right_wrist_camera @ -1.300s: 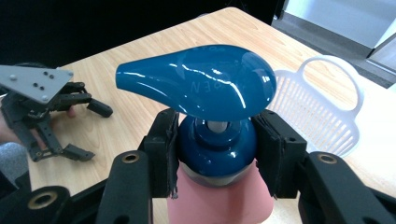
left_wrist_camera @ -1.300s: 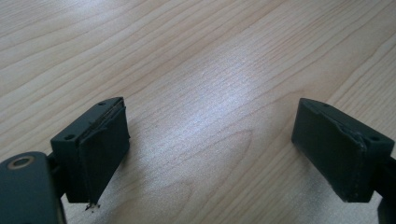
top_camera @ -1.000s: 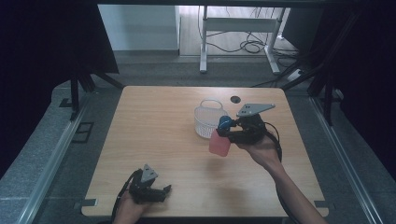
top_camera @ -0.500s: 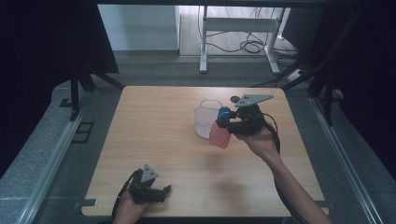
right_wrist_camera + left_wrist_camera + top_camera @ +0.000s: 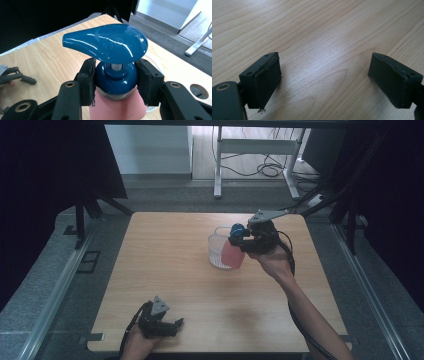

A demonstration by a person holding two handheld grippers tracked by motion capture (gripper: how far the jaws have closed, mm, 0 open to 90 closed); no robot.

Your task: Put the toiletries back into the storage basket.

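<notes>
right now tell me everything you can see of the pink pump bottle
The pump bottle has a translucent pink body, a glossy dark blue collar and a wide blue pump head with a tapering spout, all plastic-looking. It stands roughly upright, held off the table by the right tool, whose two black pads clamp the collar from both sides. In the high view it hangs over the near edge of a clear ribbed basket.
</notes>
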